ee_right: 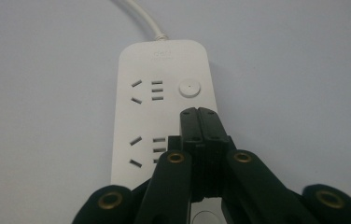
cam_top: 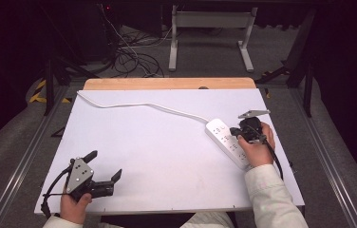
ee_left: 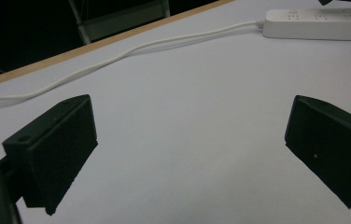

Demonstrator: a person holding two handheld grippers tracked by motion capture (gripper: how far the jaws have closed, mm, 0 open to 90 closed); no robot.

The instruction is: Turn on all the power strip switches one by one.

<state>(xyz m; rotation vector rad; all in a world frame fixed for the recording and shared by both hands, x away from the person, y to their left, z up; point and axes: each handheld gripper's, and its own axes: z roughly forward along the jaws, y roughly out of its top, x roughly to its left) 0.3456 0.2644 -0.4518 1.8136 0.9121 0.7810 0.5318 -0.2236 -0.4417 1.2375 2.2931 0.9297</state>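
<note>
A white power strip lies on the white table at the right, its cord running to the far left corner. In the right gripper view the power strip shows two socket groups and a round button. My right gripper is shut with nothing between its jaws; its tips hover just short of that button. From above, the right gripper sits over the strip's far end. My left gripper rests near the front left edge, open and holding nothing. Its jaws frame bare table.
The table has a wooden strip along its far edge. Beyond it stand a white frame's legs and cables on the floor. In the left gripper view the power strip lies at top right.
</note>
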